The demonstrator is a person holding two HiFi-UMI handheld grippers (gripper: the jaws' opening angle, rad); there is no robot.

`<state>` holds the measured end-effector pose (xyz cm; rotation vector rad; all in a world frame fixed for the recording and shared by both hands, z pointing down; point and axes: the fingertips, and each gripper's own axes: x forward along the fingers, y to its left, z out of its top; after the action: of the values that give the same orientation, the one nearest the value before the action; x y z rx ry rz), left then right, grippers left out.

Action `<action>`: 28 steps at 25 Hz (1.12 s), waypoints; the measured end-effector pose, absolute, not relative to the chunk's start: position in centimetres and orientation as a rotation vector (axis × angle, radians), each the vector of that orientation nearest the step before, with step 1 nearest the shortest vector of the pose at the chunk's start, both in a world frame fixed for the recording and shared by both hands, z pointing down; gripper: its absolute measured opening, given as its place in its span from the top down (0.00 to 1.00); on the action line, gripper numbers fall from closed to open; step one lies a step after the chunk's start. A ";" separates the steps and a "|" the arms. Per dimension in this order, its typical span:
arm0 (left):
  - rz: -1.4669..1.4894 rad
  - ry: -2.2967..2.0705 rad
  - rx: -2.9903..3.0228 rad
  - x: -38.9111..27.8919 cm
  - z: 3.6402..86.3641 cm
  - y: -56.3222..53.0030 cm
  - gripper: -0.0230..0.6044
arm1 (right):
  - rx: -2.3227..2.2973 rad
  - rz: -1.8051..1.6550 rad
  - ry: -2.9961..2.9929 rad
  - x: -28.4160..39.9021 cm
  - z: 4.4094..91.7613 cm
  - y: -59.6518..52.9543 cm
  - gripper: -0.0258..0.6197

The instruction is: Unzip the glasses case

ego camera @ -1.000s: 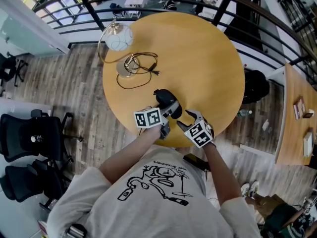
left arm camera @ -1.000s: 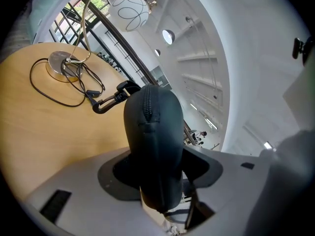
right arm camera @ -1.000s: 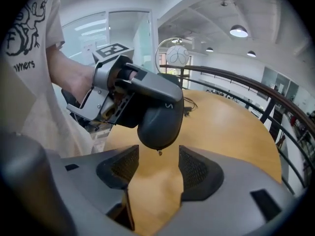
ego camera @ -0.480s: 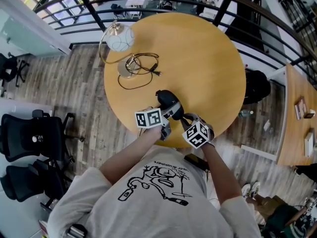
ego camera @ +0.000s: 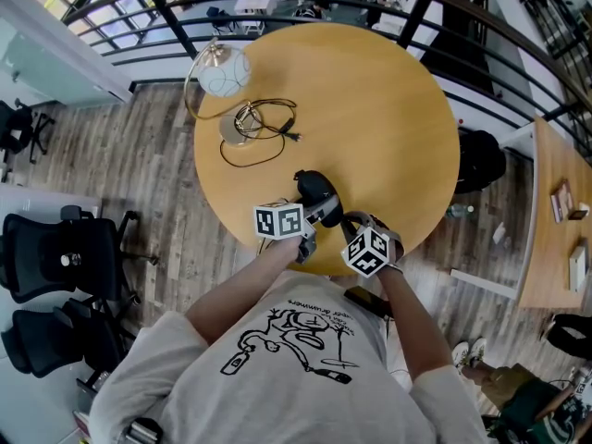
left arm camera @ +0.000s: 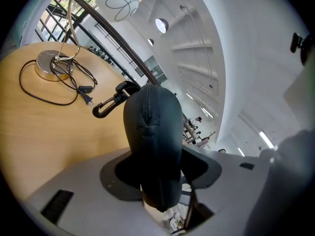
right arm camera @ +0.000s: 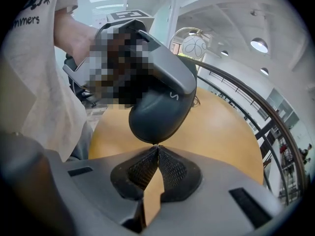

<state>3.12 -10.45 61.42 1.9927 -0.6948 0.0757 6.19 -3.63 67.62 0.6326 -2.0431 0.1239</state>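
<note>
Over the near tabletop (ego camera: 379, 109) edge, the right gripper's (right arm camera: 156, 150) fingers just snapped fully closed at the glasses case (ego camera: 311, 187) tip. The left gripper's (left arm camera: 157, 173) fingers are closing, clamped round its body, so the unzip pull looks next. Right gripper view shows that pinch, zip tab too small to see; only the left gripper view shows the zipper seam (left arm camera: 145, 109), still shut.

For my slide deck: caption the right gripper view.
Right gripper, fingers shut, meets the tip of the dark glasses case over the wooden table.

open tabletop (ego camera: 388, 109) right of lamp (ego camera: 222, 70) and cord (ego camera: 289, 136)
</note>
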 end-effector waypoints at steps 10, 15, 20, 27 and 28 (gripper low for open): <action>0.171 -0.630 2.029 3.9 62.0 -9.0 0.60 | 0.596 0.002 -1.984 6.9 67.5 -4.4 0.92; 0.203 -0.592 2.033 4.1 62.5 -8.6 0.60 | 0.579 -0.052 -1.965 6.8 67.5 -4.6 0.92; 0.221 -0.558 2.029 4.0 62.4 -8.0 0.60 | 0.568 -0.099 -1.955 6.6 67.0 -4.9 0.92; 0.247 -0.507 2.014 4.4 62.8 -7.1 0.60 | 0.553 -0.148 -1.946 6.5 66.5 -5.3 0.92; 0.252 -0.499 2.013 4.4 62.9 -6.9 0.60 | 0.551 -0.157 -1.945 6.4 66.4 -5.3 0.92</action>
<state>4.42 -6.94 62.85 2.0133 -0.4993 0.2521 6.41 -5.34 66.40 0.5514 -1.9449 -0.1565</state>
